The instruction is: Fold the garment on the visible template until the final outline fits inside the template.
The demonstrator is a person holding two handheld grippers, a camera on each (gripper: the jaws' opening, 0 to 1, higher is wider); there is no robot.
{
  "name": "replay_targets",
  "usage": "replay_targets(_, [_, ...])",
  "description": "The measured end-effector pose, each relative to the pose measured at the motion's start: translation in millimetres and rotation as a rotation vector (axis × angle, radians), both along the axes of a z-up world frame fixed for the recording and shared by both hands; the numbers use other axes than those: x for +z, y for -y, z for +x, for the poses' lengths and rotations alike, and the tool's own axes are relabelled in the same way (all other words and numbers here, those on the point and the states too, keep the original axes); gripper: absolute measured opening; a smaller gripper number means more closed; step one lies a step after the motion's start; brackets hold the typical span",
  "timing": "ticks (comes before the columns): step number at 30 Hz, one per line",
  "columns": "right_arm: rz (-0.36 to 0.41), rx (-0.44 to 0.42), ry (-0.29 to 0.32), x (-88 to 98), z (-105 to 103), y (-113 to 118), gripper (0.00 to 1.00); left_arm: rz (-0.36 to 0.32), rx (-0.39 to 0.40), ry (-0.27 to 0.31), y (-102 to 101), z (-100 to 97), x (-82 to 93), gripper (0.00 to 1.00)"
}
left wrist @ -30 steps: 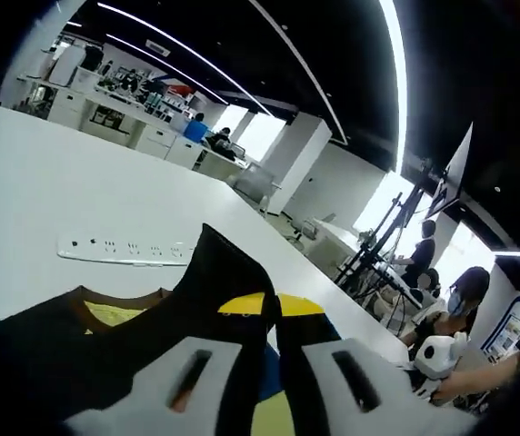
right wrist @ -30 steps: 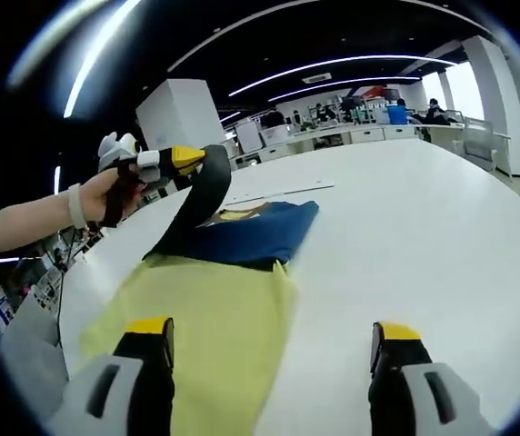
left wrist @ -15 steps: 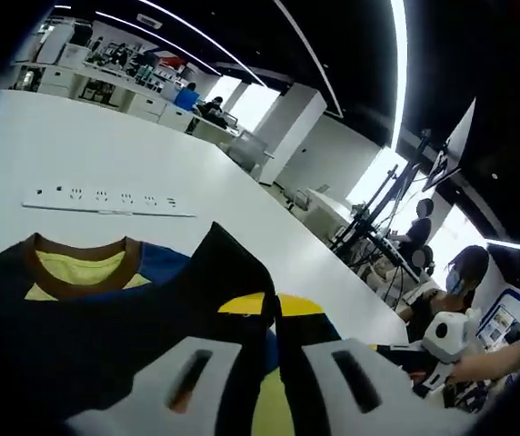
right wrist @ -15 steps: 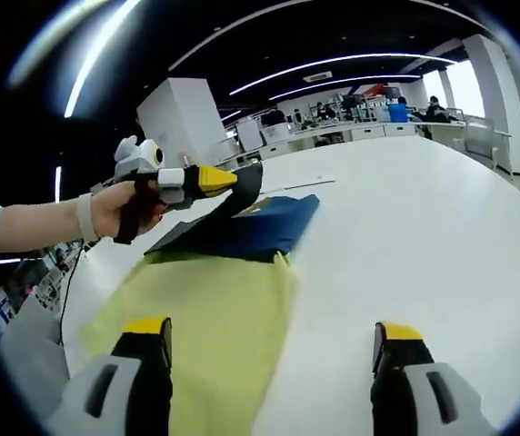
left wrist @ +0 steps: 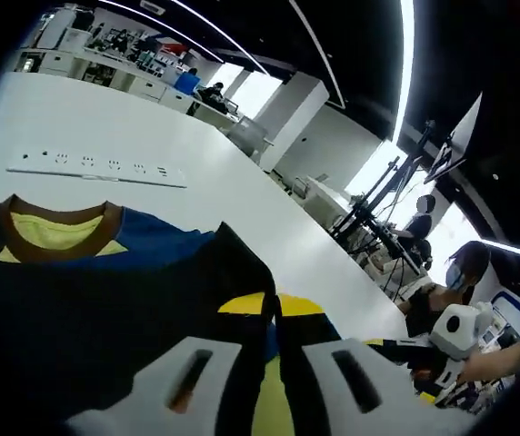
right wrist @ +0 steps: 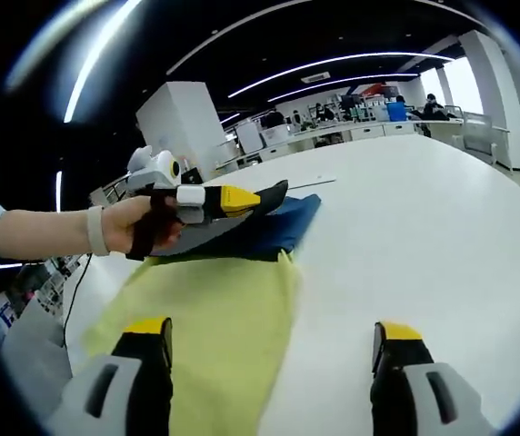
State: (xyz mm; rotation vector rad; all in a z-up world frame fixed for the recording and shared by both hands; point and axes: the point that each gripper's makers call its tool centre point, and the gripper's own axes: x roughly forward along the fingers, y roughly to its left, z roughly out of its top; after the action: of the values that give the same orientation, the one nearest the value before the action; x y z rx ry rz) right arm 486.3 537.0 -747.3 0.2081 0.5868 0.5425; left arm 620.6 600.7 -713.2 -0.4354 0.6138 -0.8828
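Observation:
A navy garment (left wrist: pixel 105 300) with a brown collar and a yellow inner neck lies spread on the white table (left wrist: pixel 78 118). My left gripper (left wrist: pixel 272 305) is shut on a dark fold of it, which rises between the yellow fingertips. From the right gripper view, a hand holds that left gripper (right wrist: pixel 246 198) low over the blue garment (right wrist: pixel 274 232), with fabric pinched in it. The garment's near part rests on a yellow template sheet (right wrist: pixel 215 336). My right gripper (right wrist: pixel 272 331) hangs open above the template's near end, with nothing between its fingers.
A white power strip (left wrist: pixel 96 168) lies on the table beyond the collar, and the power strip (right wrist: pixel 287 187) also sits behind the garment. Bare table (right wrist: pixel 424 236) stretches to the right. Seated people and tripods (left wrist: pixel 396 227) are off the table's far side.
The left gripper has carried the pinched fold forward and down, from raised to low over the garment. More of the collar and blue front now lies flat. The right gripper stays still and open.

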Motion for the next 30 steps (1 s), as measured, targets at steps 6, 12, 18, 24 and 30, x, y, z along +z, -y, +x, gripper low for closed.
replay_targets(6, [0.002,-0.003,-0.003,-0.4,-1.2,1.6,0.92,0.025,-0.021,0.003,4.4,-5.1,-8.0,0.0])
replay_targets(12, [0.005,-0.005,-0.004,0.3,-3.1,2.0,0.92,0.052,-0.03,0.005,2.3,-7.2,-12.6,0.01])
replay_targets(18, [0.008,-0.003,-0.003,1.9,-4.7,2.4,0.92,0.041,-0.057,0.028,5.0,-10.8,-8.0,0.09])
replay_targets(24, [0.008,0.003,-0.003,1.9,-5.2,2.9,0.92,0.055,-0.112,0.086,11.3,-19.1,-5.6,0.47])
replay_targets(30, [0.011,0.007,-0.005,1.2,-5.6,0.8,0.92,0.1,-0.156,0.124,9.4,-26.3,-8.8,0.69])
